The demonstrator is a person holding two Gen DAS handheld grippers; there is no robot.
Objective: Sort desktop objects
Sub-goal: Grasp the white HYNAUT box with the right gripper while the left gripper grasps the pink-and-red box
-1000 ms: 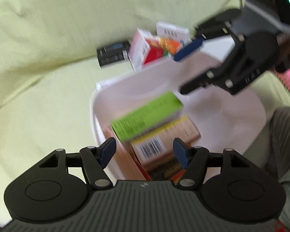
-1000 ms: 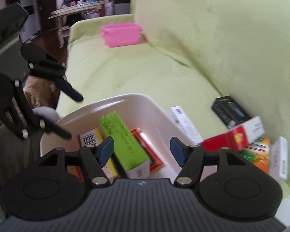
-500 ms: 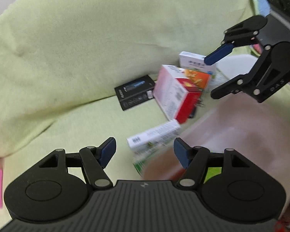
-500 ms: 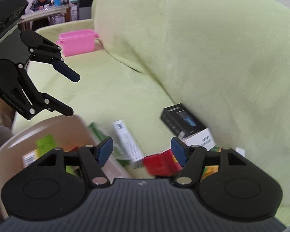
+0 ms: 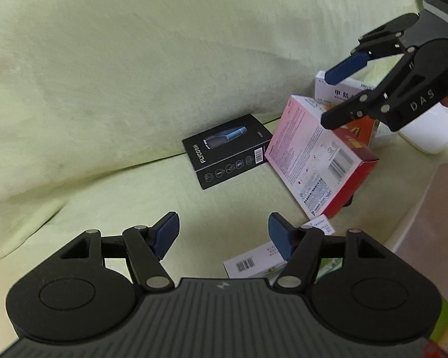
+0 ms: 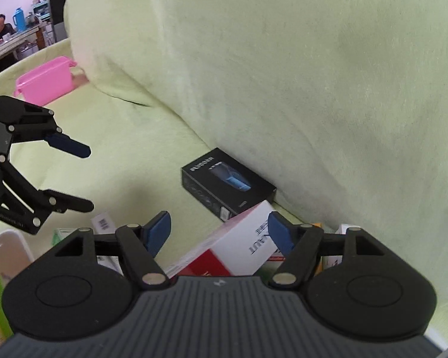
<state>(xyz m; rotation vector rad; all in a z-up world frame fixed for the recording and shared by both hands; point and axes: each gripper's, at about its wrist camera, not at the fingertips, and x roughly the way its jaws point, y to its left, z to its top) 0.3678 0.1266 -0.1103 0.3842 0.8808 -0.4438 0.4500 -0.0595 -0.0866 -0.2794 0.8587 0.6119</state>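
1. Hovering above a green sofa seat [image 5: 104,197], the left gripper [image 5: 224,232] has its fingers spread apart, holding nothing.
2. Right gripper [image 6: 219,232] likewise gapes empty over a red-and-white carton [image 6: 239,247].
3. Black shaver box [image 5: 228,150] lies flat against the backrest, just beside that tilted carton [image 5: 319,161].
4. White bin [image 5: 433,208] sits at the right edge.
5. Pink tub [image 6: 44,80] rests far off.
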